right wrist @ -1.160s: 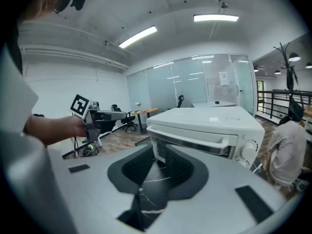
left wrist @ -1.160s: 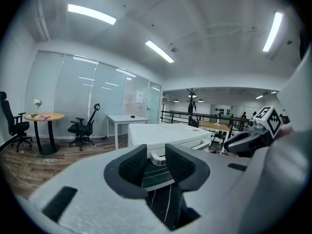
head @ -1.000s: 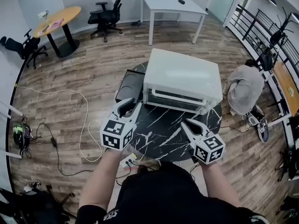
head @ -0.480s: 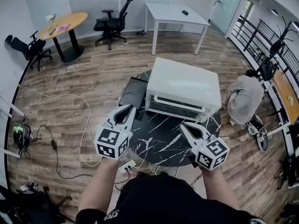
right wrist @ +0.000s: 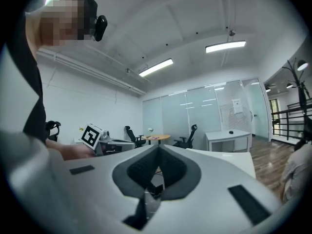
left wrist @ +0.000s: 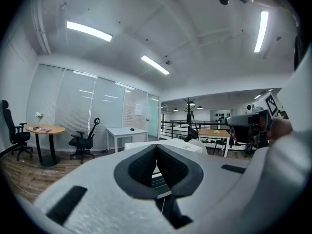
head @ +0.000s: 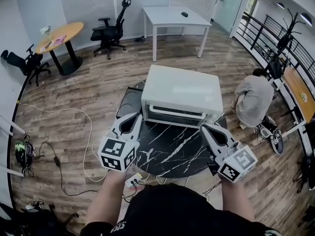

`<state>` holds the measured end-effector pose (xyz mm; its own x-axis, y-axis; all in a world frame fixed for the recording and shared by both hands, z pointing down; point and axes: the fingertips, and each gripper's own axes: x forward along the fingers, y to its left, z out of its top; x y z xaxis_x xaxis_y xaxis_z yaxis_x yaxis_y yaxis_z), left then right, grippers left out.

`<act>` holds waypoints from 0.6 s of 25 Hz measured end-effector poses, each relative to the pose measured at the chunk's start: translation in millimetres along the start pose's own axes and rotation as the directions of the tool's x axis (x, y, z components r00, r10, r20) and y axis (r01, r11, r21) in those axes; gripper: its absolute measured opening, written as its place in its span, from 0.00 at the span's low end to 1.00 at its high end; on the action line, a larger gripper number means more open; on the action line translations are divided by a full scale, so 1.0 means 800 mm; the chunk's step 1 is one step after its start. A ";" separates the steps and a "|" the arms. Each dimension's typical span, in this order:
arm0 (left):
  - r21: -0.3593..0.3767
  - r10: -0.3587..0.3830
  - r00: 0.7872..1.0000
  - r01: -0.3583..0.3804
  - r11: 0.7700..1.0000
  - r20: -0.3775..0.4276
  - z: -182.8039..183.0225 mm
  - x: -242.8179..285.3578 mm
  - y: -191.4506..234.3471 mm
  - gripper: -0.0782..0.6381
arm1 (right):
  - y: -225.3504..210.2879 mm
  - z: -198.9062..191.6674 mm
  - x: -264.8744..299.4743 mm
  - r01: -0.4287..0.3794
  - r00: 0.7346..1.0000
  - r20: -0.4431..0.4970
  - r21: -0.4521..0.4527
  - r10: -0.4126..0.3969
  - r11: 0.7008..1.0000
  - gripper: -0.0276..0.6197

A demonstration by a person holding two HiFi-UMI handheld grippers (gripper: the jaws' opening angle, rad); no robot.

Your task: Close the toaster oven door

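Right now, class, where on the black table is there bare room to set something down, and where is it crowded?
Bare: the near half of the table, bordered by the front of the toaster oven, the left gripper and right gripper. Crowded: the far half, taken by the oven, with a dark box at its left.

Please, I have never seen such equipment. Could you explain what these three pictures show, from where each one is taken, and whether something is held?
There is no robot here. A person holds a hand tool with a claw in each hand. The top-down picture comes from a camera on the person's head and shows the left claw and the right claw. On the round black table stands a white toaster oven; its door looks shut. The other two pictures come from cameras riding on each tool, looking along its claw. In them, both claws are shut and hold nothing.
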<state>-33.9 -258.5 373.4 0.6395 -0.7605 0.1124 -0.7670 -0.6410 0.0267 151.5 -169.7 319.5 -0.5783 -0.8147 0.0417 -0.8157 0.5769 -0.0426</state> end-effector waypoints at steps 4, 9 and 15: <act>0.001 0.004 1.000 -0.004 1.000 0.002 0.006 0.008 -0.008 0.11 | -0.014 -0.006 -0.001 0.008 1.000 -0.002 0.001 -0.008 1.000 0.05; -0.001 0.003 1.000 -0.003 1.000 -0.011 0.000 0.012 -0.017 0.11 | -0.017 -0.022 -0.001 0.002 1.000 -0.021 0.009 -0.001 1.000 0.05; -0.017 0.007 1.000 -0.008 1.000 -0.031 -0.010 0.014 -0.020 0.11 | -0.020 -0.032 -0.006 0.005 0.999 -0.040 0.012 -0.004 1.000 0.05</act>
<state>-15.0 -256.3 382.5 0.6323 -0.7615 0.1429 -0.7726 -0.6334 0.0432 167.1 -173.1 345.8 -0.5749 -0.8142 0.0816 -0.8182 0.5723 -0.0541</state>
